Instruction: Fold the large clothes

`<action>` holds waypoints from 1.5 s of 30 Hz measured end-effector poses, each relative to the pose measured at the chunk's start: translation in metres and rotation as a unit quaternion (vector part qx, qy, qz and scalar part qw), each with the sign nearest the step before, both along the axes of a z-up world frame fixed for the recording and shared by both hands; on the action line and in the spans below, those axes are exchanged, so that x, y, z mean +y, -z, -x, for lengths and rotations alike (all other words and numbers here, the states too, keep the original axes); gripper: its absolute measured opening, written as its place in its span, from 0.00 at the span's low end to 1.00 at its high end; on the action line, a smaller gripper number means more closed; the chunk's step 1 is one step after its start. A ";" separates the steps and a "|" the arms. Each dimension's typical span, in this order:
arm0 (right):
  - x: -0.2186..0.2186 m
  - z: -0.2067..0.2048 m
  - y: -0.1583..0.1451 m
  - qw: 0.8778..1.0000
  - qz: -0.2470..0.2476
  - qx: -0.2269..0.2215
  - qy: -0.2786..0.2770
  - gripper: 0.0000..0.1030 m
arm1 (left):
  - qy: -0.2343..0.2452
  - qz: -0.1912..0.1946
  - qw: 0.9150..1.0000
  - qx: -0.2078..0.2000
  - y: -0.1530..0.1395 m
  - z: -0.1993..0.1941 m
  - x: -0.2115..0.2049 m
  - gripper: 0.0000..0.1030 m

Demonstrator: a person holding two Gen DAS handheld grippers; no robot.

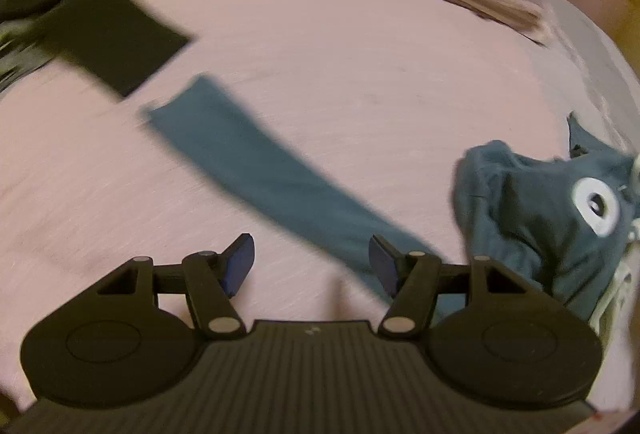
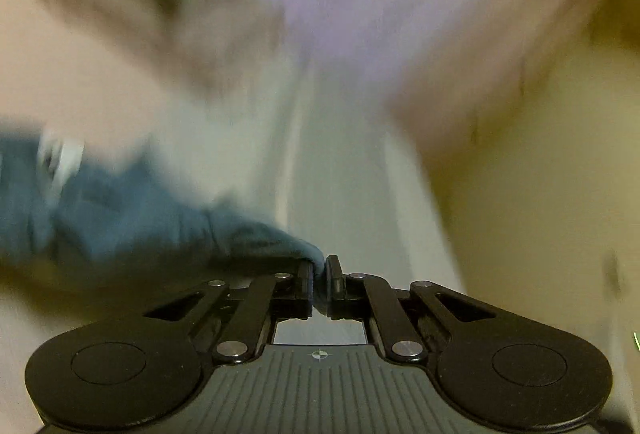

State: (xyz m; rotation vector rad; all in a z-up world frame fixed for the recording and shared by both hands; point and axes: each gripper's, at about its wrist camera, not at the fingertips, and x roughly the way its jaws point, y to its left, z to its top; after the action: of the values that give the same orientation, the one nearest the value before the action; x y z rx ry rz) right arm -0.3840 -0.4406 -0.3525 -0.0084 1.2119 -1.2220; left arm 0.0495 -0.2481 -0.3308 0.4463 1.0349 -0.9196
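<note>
Your right tool (image 2: 320, 270) was pinched on a fold of the blue garment (image 2: 132, 218), which trailed off to its left. Your left tool (image 1: 311, 258) stood wide and empty above the pink bed (image 1: 360, 74), a blue sleeve (image 1: 256, 170) just ahead.

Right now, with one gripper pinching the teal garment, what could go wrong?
1. The right gripper pinches only a small fold of the teal garment; a tug may slip it free.
2. The left gripper is open and empty over the garment's long sleeve, which trails on the pink sheet and may drag or twist.
</note>
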 end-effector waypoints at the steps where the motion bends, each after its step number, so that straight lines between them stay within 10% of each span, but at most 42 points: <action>1: 0.001 0.014 0.017 0.997 -0.058 0.012 0.040 0.11 | 0.019 0.001 1.000 0.005 0.003 0.003 -0.011 0.58; 10: 0.024 0.045 0.024 0.958 -0.132 -0.160 0.199 0.27 | 0.201 -0.018 0.976 0.085 0.051 0.035 -0.111 0.65; 13: 0.019 0.047 0.019 0.947 -0.127 -0.196 0.221 0.29 | 0.201 -0.011 0.971 0.132 0.074 0.041 -0.131 0.50; 15: 0.013 0.044 0.017 0.942 -0.123 -0.210 0.233 0.30 | 0.195 0.005 0.972 0.134 0.081 0.044 -0.140 0.11; 17: 0.013 0.039 0.010 0.938 -0.121 -0.221 0.236 0.30 | 0.183 0.013 0.973 0.140 0.081 0.039 -0.145 0.04; 21: -0.002 0.025 -0.008 0.940 -0.108 -0.239 0.216 0.30 | 0.163 0.088 0.980 0.074 0.025 -0.002 -0.164 0.04; 27: -0.047 -0.011 -0.025 0.939 -0.078 -0.284 0.177 0.30 | 0.169 0.179 0.963 -0.114 -0.075 -0.054 -0.236 0.07; 30: -0.061 -0.030 -0.025 0.938 -0.076 -0.299 0.160 0.30 | 0.149 0.130 0.971 -0.133 -0.067 -0.079 -0.260 0.37; 34: -0.057 -0.043 -0.017 0.940 -0.086 -0.295 0.150 0.31 | 0.084 0.087 0.990 -0.072 -0.030 -0.125 -0.215 0.69; 45: -0.016 -0.030 0.022 0.923 -0.149 -0.259 0.242 0.31 | -0.106 -0.043 0.993 0.010 0.044 -0.206 -0.007 0.68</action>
State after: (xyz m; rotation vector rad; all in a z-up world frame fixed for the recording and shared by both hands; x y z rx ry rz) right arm -0.3542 -0.4567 -0.3745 0.8369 0.9355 -1.3289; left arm 0.2552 -0.2551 -0.3750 0.3919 1.1197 -0.6940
